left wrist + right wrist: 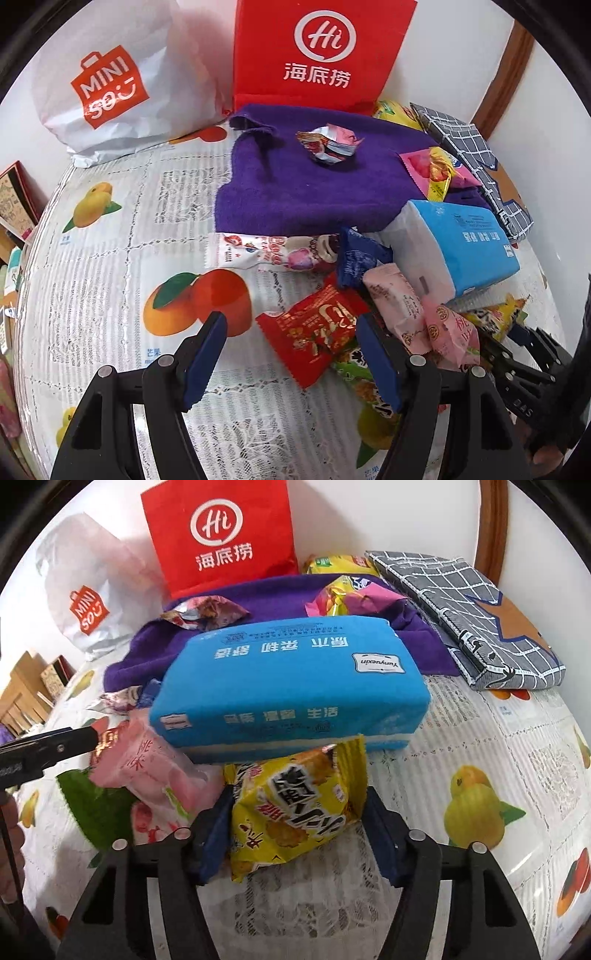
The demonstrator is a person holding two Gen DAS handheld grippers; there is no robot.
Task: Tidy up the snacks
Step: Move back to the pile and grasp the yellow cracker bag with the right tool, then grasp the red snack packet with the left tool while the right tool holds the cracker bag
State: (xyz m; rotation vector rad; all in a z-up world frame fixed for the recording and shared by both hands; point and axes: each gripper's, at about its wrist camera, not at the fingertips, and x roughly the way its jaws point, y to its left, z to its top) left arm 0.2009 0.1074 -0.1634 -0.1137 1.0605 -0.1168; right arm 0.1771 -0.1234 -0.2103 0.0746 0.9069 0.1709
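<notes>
Jaws astride yellow snack packet

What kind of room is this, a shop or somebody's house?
Most likely a home table: a fruit-print tablecloth under lace, a Miniso shopping bag, a blue tissue pack and loose snack packets.

Left wrist view: we look forward and down along the left gripper, close over the table, facing the wall.

Right wrist view: we look forward along the right gripper, set lower and nearer, the blue tissue pack filling the centre.

Shared: tissue pack, purple towel, red bag, white bag.
</notes>
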